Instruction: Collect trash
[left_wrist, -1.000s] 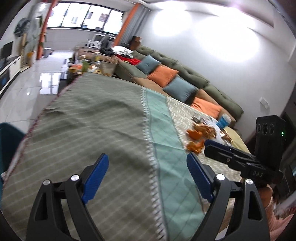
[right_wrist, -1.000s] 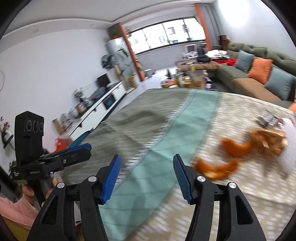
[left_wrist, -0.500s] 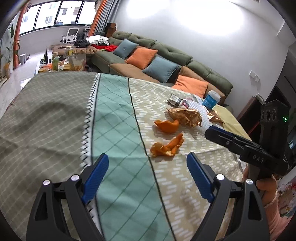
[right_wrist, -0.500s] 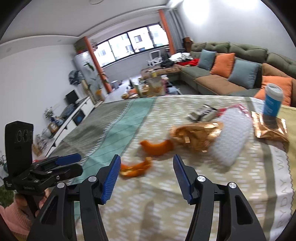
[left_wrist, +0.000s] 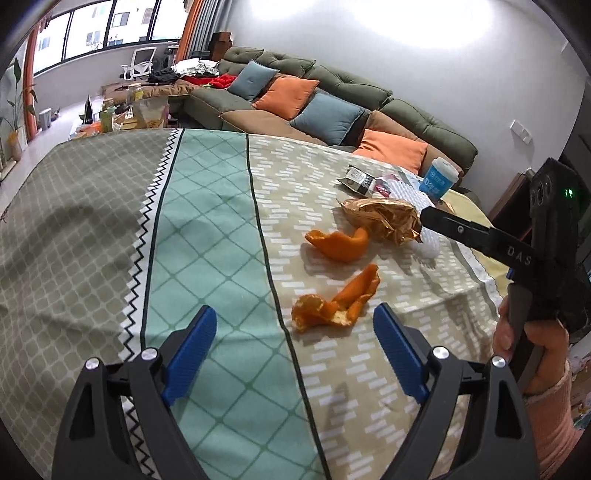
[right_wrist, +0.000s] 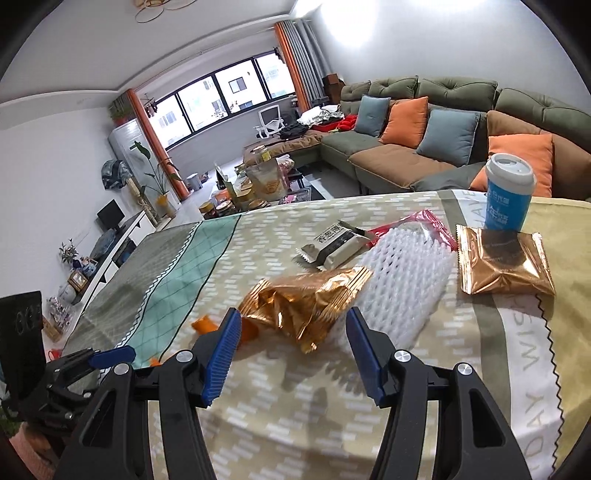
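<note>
Trash litters the bench's far end: left tongs (left_wrist: 293, 334) gape, empty, framing peel (left_wrist: 334, 302); right tongs (right_wrist: 293, 345), half-open and empty, frame wrapper (right_wrist: 306, 302).

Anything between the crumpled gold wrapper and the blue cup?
Yes: white foam netting lies between the crumpled gold wrapper and the blue cup, with a flat gold packet at the cup's base. Right wrist view.

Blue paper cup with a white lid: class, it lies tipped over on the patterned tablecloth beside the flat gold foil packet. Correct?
Not quite. The blue paper cup stands upright, not tipped over, beside the flat gold foil packet on the patterned tablecloth; the right wrist view shows it.
</note>
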